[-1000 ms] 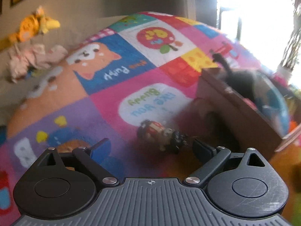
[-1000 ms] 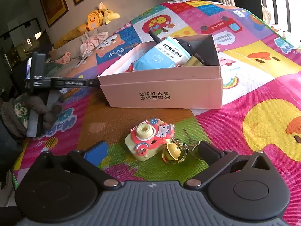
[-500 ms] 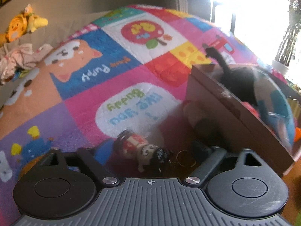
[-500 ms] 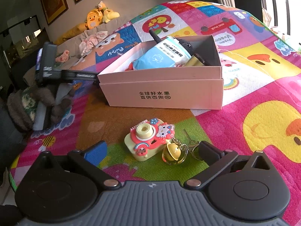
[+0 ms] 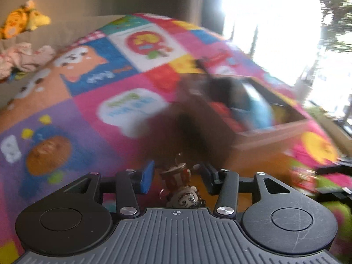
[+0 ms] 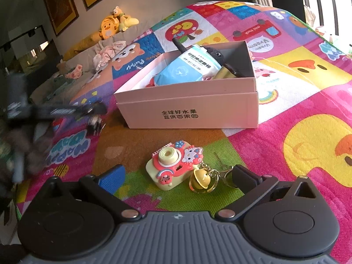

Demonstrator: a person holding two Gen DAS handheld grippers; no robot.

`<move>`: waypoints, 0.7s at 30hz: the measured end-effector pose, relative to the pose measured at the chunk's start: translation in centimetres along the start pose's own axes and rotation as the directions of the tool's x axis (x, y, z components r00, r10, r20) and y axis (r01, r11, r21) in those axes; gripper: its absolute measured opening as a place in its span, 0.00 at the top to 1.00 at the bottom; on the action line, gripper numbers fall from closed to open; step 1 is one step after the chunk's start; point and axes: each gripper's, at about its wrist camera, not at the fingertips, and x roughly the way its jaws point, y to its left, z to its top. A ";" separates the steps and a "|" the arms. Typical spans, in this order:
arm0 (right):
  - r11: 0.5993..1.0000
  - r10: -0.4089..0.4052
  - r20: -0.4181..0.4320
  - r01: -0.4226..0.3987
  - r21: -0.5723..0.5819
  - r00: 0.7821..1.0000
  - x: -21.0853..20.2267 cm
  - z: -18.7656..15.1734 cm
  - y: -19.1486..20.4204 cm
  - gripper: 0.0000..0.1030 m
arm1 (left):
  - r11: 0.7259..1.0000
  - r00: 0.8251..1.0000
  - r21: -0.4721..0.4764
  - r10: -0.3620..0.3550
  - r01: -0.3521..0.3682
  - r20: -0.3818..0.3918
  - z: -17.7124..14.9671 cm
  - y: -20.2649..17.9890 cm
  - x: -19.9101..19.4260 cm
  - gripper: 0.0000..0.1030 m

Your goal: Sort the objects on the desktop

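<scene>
My left gripper [image 5: 176,173] is closed around a small doll keychain [image 5: 179,187] with a dark-haired head and red body, held above the mat; in the right wrist view it hangs, blurred, left of the box [image 6: 94,122]. The pink cardboard box [image 6: 189,110] holds a blue tissue pack [image 6: 189,68], a black plush and other items; it also shows blurred in the left wrist view [image 5: 253,132]. My right gripper [image 6: 178,176] is open, low over the mat, its fingers on either side of a yellow-pink toy camera keychain [image 6: 173,165] with a gold bell [image 6: 202,181].
A colourful patchwork play mat [image 6: 308,101] covers the surface. Plush toys [image 6: 114,22] and crumpled clothes [image 6: 107,52] lie at the far edge. Bright windows are on the right in the left wrist view.
My left gripper closed on the doll keychain and lifted it, swinging right toward the box. The right gripper has stayed in place around the toy camera.
</scene>
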 end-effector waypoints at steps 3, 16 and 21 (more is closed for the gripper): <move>0.997 0.039 0.026 -0.037 -0.066 0.999 -1.4 2.7 1.4 0.00 | 0.999 0.999 0.005 -0.051 0.051 0.014 -1.3 -2.0 -1.0 0.23; 0.920 -0.188 -0.283 0.067 -0.387 0.941 15.8 22.8 16.5 0.72 | 0.985 0.995 -0.156 0.085 -0.075 0.056 -5.1 -0.9 -2.2 0.07; 0.773 -0.500 -0.289 0.269 -0.575 0.816 26.4 21.6 17.3 0.79 | 0.972 0.992 -0.225 0.093 -0.070 0.091 -5.6 0.2 -3.0 0.07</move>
